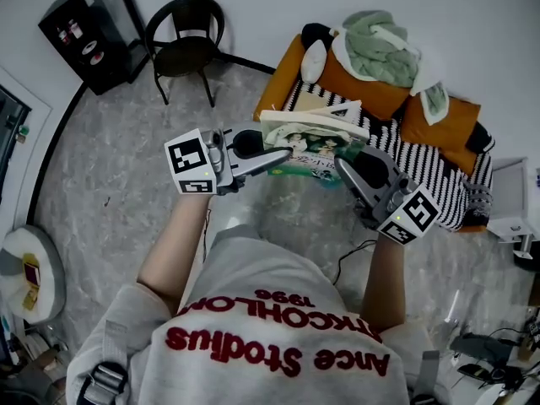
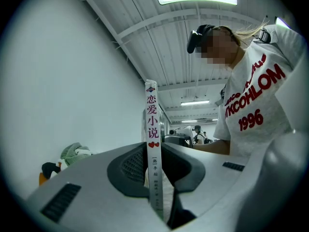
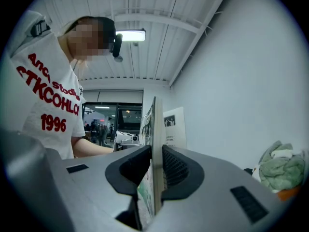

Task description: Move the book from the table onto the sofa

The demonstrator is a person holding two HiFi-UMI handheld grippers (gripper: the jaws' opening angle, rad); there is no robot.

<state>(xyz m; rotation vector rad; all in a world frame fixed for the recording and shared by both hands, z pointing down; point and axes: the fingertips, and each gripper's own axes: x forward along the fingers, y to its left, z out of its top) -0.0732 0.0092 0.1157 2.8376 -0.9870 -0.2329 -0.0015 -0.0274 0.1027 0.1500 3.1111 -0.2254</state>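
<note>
A thin paperback book (image 1: 316,146) with a green illustrated cover hangs in the air between both grippers, in front of the sofa (image 1: 439,171). My left gripper (image 1: 283,159) is shut on its spine end; the white spine with red characters (image 2: 152,144) stands upright between the dark pads. On the other end my right gripper (image 1: 342,165) is shut, and the page edge (image 3: 155,153) is clamped between its pads. The sofa has a black-and-white striped seat and orange cushions.
On the sofa lie a green crumpled cloth (image 1: 380,45), a black-and-white plush toy (image 1: 314,53) and an open booklet (image 1: 333,108). A black chair (image 1: 186,40) and a dark cabinet (image 1: 93,32) stand by the far wall. Grey marble floor lies below; a cable (image 1: 350,256) runs across it.
</note>
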